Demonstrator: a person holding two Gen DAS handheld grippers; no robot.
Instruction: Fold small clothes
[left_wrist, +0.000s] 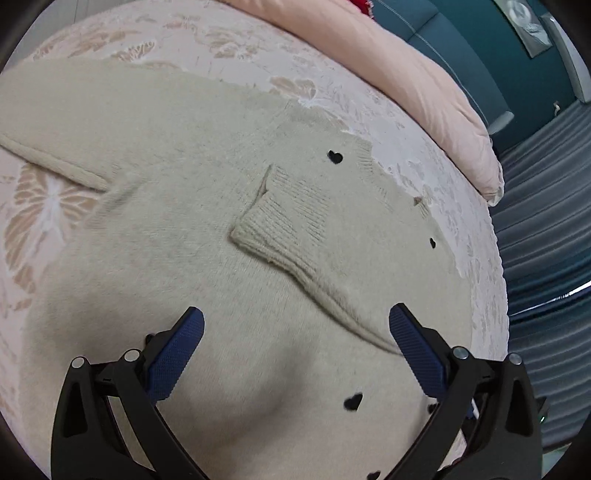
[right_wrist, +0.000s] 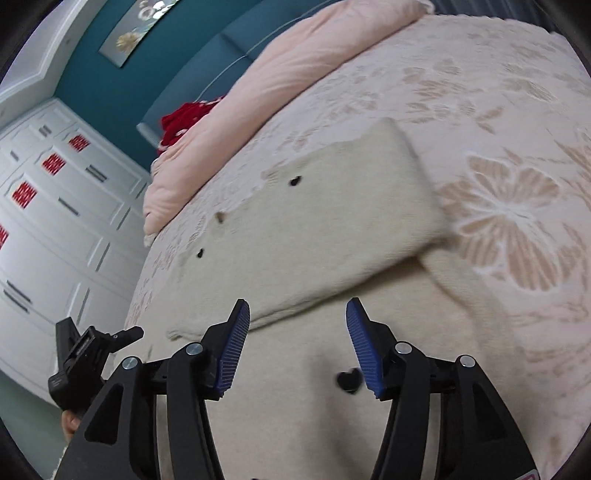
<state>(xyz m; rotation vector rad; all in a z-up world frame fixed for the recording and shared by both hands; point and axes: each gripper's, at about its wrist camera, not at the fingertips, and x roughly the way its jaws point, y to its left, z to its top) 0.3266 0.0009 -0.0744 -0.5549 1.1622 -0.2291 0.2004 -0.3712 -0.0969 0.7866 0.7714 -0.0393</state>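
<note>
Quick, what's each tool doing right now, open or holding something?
Left tool: open, empty, over the cream sweater.
Right tool: open, empty, over the same sweater.

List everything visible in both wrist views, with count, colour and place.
sweater: one, cream, spread on the bed, a ribbed cuff folded over its front
heart buttons: several, black, along the sweater's edge
bedspread: one, pale pink with floral pattern, under the sweater
duvet: one, pink, bunched at the bed's head
red fabric: one, behind the duvet
wardrobe: one, white, beside the bed
left gripper: black, blue pads, open over sweater
right gripper: same, open, empty
</note>
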